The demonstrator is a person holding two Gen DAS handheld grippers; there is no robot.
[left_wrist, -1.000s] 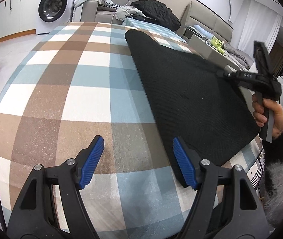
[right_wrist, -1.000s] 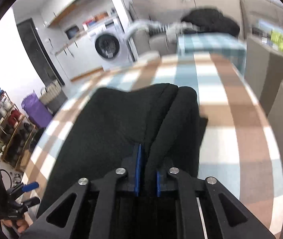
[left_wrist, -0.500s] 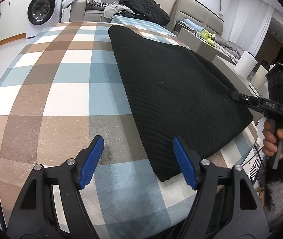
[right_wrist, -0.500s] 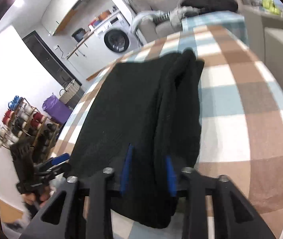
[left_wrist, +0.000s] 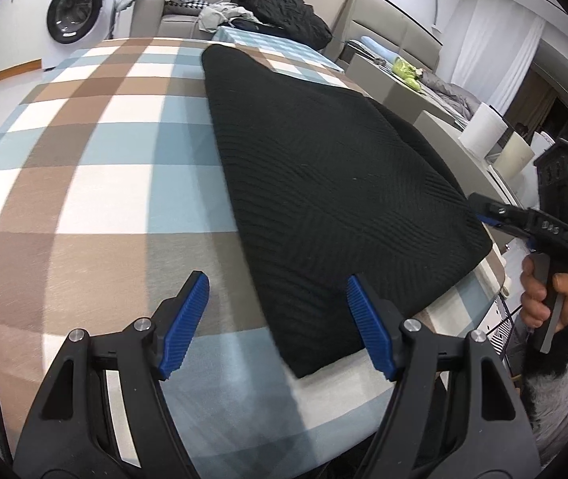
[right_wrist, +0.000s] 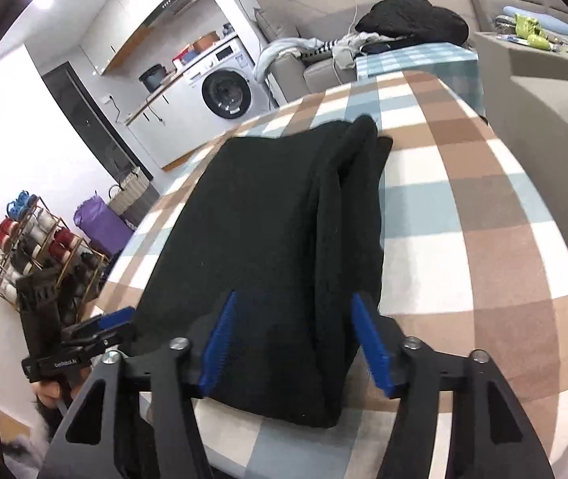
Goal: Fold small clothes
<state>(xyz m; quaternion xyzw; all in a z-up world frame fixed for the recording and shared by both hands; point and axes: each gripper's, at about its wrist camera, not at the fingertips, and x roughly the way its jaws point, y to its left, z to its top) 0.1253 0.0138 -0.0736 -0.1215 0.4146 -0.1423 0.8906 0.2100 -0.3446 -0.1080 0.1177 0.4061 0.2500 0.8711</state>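
A black knit garment [left_wrist: 323,183] lies on the worktop [left_wrist: 84,167], which has a cover of brown, blue and white squares. The garment is folded into a long shape, flat on top, with fine ribbed lines running across it. It reaches from the near edge of the worktop toward the far end. Along its right side, in the right wrist view, the cloth [right_wrist: 284,239] bunches into a thick rolled fold — two or three layers stacked up.

The left claw [left_wrist: 276,327] is wide, though its jaws are closing a little. Only the near corner of the garment sits between its blue pads [left_wrist: 367,331], and they do not press it.

The right claw [right_wrist: 295,343] is opening. The near end of the garment lies between its blue pads [right_wrist: 220,343], but the pads are clear of the cloth.

In the left wrist view, a hand [left_wrist: 543,295] with a fuzzy sleeve holds the right claw at the garment's right edge.

Far behind stand a washing machine [left_wrist: 80,12] and a sofa with clothes heaped on it.
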